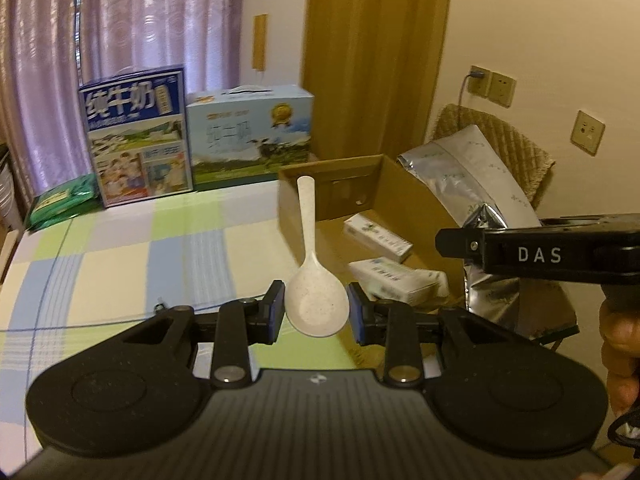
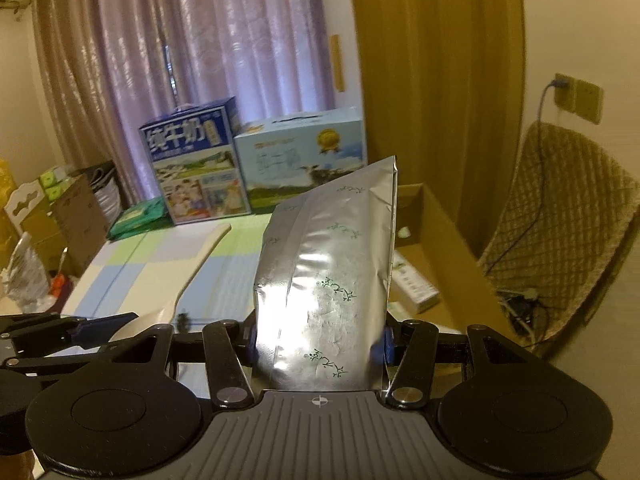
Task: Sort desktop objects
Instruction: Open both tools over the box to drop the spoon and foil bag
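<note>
Your left tool [image 1: 316,312] clenches the white spoon [image 1: 314,280] by its bowl, handle pointing away; your right tool [image 2: 318,344] grips the silver foil bag [image 2: 328,280] upright between its fingers.

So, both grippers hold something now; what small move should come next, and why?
Probably carry the left gripper right, over the open cardboard box, then release. It clamps the white speckled plastic spoon above the checked cloth, and small white cartons already lie inside.
</note>
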Tool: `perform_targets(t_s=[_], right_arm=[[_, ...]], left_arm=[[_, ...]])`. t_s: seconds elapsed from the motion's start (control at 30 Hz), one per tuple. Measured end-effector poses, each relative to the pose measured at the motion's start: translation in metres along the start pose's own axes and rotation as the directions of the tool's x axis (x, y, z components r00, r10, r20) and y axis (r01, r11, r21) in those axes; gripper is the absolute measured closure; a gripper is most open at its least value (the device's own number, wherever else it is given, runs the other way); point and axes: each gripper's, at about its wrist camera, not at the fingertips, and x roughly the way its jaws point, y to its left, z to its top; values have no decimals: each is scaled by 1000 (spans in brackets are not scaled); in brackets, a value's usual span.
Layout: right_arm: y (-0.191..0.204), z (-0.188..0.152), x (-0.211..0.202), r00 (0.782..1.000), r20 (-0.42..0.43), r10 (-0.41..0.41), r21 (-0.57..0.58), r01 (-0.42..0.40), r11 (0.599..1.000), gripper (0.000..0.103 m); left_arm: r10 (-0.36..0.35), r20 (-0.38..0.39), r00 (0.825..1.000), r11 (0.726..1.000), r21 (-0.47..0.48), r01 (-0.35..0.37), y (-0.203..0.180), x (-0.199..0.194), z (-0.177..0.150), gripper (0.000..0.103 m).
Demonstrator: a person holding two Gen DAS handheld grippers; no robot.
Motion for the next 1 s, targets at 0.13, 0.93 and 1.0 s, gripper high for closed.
perform_targets(t_s=[0.13,0.93,1.0], right_arm=[[-22,4,-2,1000,1,-22,13,22,1000,53],[-86,33,56,997,-38,-70,-2,70,998,53],[-89,35,61,997,-40,-70,2,70,998,53]], left_arm=[[-26,-3,1000,1000,13,26,-16,13,9,75],[-114,-46,992,993,-40,112,-42,97,32,75],[-116,-47,992,992,-44,114,-42,103,34,75]])
